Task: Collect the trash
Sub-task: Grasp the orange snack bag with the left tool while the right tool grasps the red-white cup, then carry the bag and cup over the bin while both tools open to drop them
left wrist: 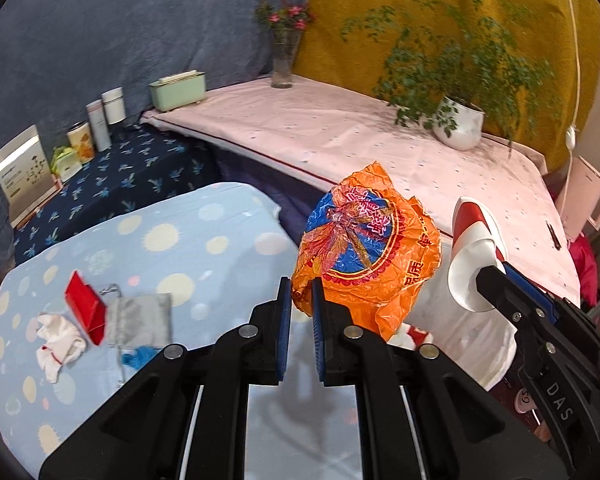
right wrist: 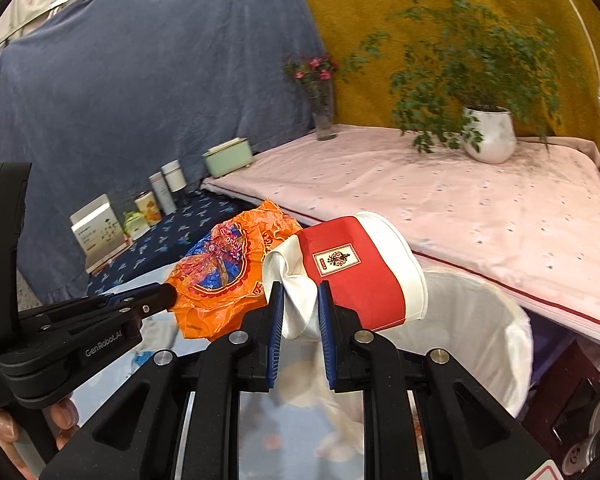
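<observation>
- Left wrist view takes in the biggest things first: a pink-clothed surface (left wrist: 340,136) at the back, a blue dotted surface (left wrist: 180,240) in front of it, and a lower surface under dark blue patterned cloth (left wrist: 132,176) to the left.
- Right wrist view shows a white-lined trash bin (right wrist: 480,320) standing below the edge of the pink-clothed surface, just beyond the right gripper.
- Potted plant (left wrist: 460,120) in a white pot and a glass vase of pink flowers (left wrist: 282,56) stand on the pink cloth, well apart.
- Orange plastic wrapper (left wrist: 364,252), crumpled and printed with a blue and red dragonfly design, is held up in the air by the left gripper (left wrist: 301,300), its fingers closed narrowly on the wrapper's lower edge.
- Red and white paper cup (right wrist: 360,272), crushed at one end, is pinched by that crushed end in the right gripper (right wrist: 298,308); it lies tilted on its side above the bin's near rim, beside the wrapper.
- On the blue dotted surface lie a grey drawstring pouch (left wrist: 144,320), a red box (left wrist: 86,308) partly on it, a crumpled white tissue (left wrist: 58,344) just left of them, and a small blue scrap (left wrist: 138,358) near the pouch's lower edge.
</observation>
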